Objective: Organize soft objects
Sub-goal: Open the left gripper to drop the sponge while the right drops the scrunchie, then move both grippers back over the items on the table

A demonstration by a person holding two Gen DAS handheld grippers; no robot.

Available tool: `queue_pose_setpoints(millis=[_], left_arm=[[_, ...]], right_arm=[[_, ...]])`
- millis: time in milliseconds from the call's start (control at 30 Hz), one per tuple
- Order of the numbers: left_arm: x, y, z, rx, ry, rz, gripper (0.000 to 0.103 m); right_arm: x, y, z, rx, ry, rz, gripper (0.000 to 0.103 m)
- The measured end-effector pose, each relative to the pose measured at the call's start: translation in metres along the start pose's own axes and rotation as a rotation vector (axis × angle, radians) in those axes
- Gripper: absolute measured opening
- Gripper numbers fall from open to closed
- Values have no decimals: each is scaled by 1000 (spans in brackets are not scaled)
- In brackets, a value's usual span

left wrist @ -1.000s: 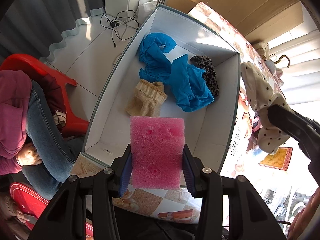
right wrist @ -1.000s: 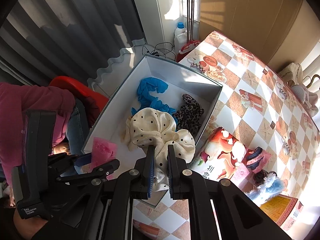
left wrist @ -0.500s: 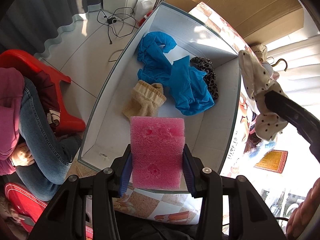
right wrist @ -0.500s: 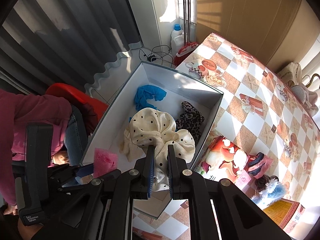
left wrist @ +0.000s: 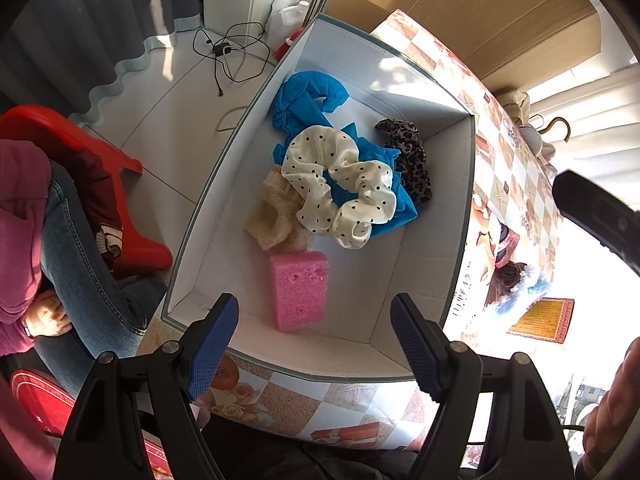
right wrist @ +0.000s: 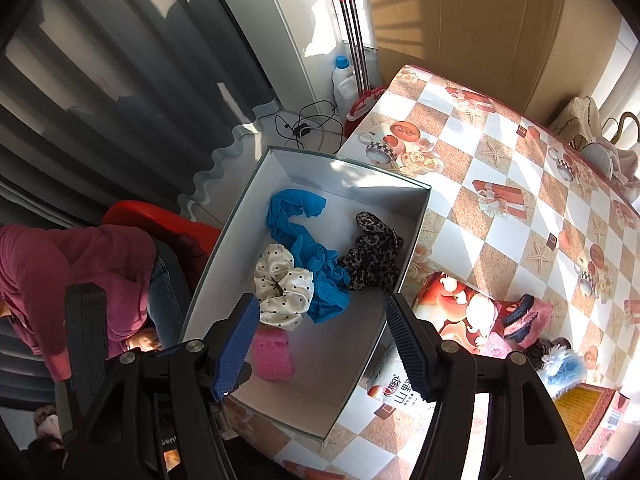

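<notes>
- Left tool [left wrist: 314,344]: blue-padded jaws have just been opening, now wide apart, nothing between them. Hangs over the near end of the white rectangular cardboard box [left wrist: 208,216], pointing steeply down.
- Right tool [right wrist: 320,344]: jaws have just been opening too, now spread, empty. Also above the box, nearer its worktop-side wall.
- Pink rectangular foam sponge [left wrist: 299,291]: lies inside the box at the near end, leaning on a narrow side, long axis running away from the left tool. Directly ahead of the left jaws.
- Cream satin scrunchie w/ black dots [left wrist: 340,188]: lies mid-box, on top of the blue sheer fabric piece [left wrist: 308,100] and touching the beige knitted sock [left wrist: 272,216]. Leopard-print scrunchie [left wrist: 408,160] sits beside them, toward the far right corner.
- So both items look delivered; this drop step seems done.
- Relation that matters next: the remaining soft things lie outside the box, on the checked-cloth worktop [right wrist: 500,168] to the right side – pink fluffy slipper w/ dark trim [right wrist: 524,316] and a light-blue fluffy item [right wrist: 564,368], just beside the red printed carton [right wrist: 452,304] that stands against the box wall.
- These lie right of the right tool, well apart from the left one, w/ the box between → right hand is the nearer, likely the one to reach.
- Slipper's long axis: roughly across the right-wrist view; hard to tell exactly.
</notes>
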State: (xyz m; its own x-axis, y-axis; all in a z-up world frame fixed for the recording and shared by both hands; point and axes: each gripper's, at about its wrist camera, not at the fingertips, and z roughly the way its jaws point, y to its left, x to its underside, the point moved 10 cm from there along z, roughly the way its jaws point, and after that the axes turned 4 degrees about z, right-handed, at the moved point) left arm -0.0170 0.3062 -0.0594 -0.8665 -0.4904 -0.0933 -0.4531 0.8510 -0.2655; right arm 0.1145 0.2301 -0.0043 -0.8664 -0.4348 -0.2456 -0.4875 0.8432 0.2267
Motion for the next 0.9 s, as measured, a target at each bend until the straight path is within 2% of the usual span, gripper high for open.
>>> queue_pose_setpoints(millis=[67,200,267,333,467,567,733,900], left_arm=[[5,-6,0,-23,12,31,81],[7,-25,-10,-75,-26,141,81],[7,-29,-16,-91,-46,157,81],[8,-31,-17,-98,-48,154,81],[12,-34,-18,-109,-41,137,81],[11,-46,-19,-127,-52,162,81],[10,-100,-13,-173,-54,351,81],[14,-164,7,-80,-18,483,81]], right_arm=[[20,-5,-3,27,15,-43,67],[68,-10,4,92,68,-159,67],[86,-12,9,103,107,-193,67],[90,-16,6,99,105,-200,67],[84,-33,-9,108,50,-160,67],[88,-48,-16,112,34,-104,67],[105,-90,-29,133,0,4,67],[140,-139,-41,195,-29,83,67]])
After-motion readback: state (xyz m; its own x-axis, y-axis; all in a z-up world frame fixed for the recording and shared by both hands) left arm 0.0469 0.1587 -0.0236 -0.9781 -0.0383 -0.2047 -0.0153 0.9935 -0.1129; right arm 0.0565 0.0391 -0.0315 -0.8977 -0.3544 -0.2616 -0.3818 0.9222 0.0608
